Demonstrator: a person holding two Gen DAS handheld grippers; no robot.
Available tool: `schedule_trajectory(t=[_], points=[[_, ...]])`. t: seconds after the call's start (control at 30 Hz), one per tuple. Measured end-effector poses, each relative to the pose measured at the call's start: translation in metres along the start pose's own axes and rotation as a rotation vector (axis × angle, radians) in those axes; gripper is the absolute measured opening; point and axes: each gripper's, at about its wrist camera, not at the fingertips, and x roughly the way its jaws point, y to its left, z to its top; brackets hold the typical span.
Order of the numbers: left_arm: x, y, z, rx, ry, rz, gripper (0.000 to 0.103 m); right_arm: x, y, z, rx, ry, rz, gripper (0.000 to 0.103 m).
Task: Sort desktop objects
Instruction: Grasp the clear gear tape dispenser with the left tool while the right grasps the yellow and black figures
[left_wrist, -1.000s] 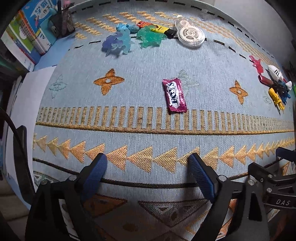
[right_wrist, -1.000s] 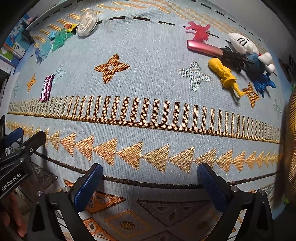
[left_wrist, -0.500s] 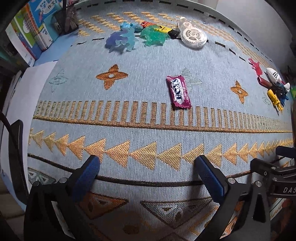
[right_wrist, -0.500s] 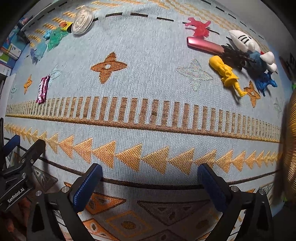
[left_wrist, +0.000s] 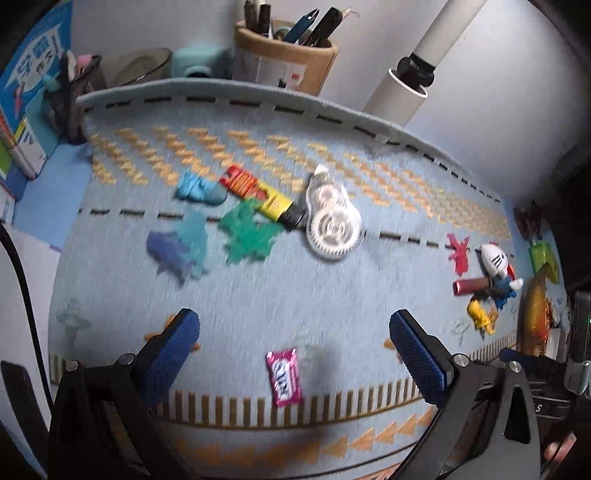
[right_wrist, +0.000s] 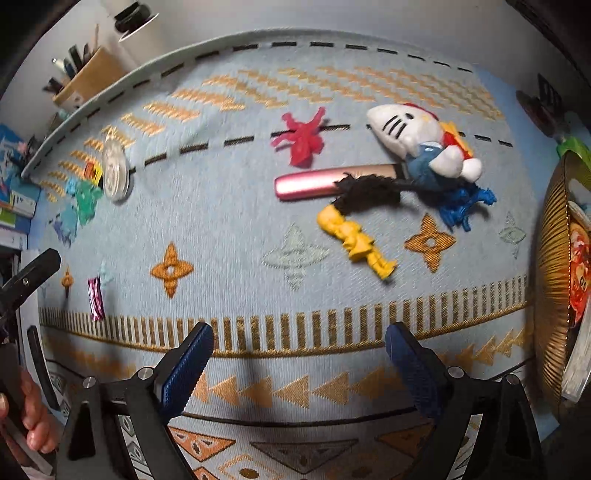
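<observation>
Your main risk lies with the candy (left_wrist: 284, 377): it is a thin, flat wrapper lying flush on the woven mat (left_wrist: 332, 295), and if your left gripper (left_wrist: 293, 354) comes down off-centre or too shallow, the fingers (left_wrist: 173, 350) may skate over it or pinch the cloth and drag the mat, disturbing every pile on the bench. The left view is blurred, so judge alignment with care. The candy sits between the left fingers, nearer you than the tape dispenser (left_wrist: 332, 221), which touches the glue stick (left_wrist: 262, 194) and lies just beside the green toy (left_wrist: 247, 232). A second risk is on the right: the yellow toy (right_wrist: 354, 240) touches a black tangle (right_wrist: 369, 192) that also lies against the pink tube (right_wrist: 325, 182) and the plush (right_wrist: 417, 147); lifting one could haul the rest. Both grippers are held low over the mat, pointing forward; the left fingers are spread wide and empty, and the right gripper (right_wrist: 299, 354) likewise stands wide apart, holding nothing, well short of the yellow toy.
</observation>
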Motion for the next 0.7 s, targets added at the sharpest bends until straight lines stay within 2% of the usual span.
schedule_trajectory(t=[0.03, 0.13, 0.23, 0.33, 0.37, 0.47, 0.5, 0.53, 0.6, 0.7], points=[[0.009, -0.008, 0.010, 0.007, -0.019, 0.001, 0.103, -0.001, -0.005, 0.006, 0.019, -0.005, 0.007, 0.094], [0.032, 0.001, 0.039, 0.003, -0.011, -0.019, 0.102, -0.006, -0.018, 0.021, 0.067, -0.023, 0.046, 0.094], [0.050, -0.011, 0.045, 0.020, 0.002, 0.013, 0.100, -0.014, -0.027, 0.032, 0.094, -0.060, 0.076, 0.094], [0.057, -0.020, 0.044, 0.062, 0.010, 0.040, 0.092, -0.019, -0.031, 0.039, 0.100, -0.086, 0.086, 0.094], [0.060, -0.021, 0.046, 0.074, 0.010, 0.047, 0.090, -0.019, -0.036, 0.021, 0.104, -0.089, 0.084, 0.094], [0.068, -0.031, 0.046, 0.105, 0.003, 0.101, 0.086, -0.021, -0.066, 0.004, 0.113, -0.089, 0.100, 0.094], [0.070, -0.035, 0.045, 0.118, 0.000, 0.099, 0.072, -0.017, -0.062, 0.005, 0.113, -0.087, 0.100, 0.094], [0.068, -0.038, 0.044, 0.126, -0.009, 0.097, 0.069, -0.013, -0.057, 0.003, 0.111, -0.085, 0.097, 0.094], [0.062, -0.047, 0.043, 0.158, -0.031, 0.087, 0.046, -0.009, -0.054, -0.003, 0.101, -0.083, 0.072, 0.088], [0.060, -0.058, 0.041, 0.179, -0.023, 0.069, 0.046, 0.002, -0.055, -0.006, 0.065, -0.066, 0.043, 0.069]])
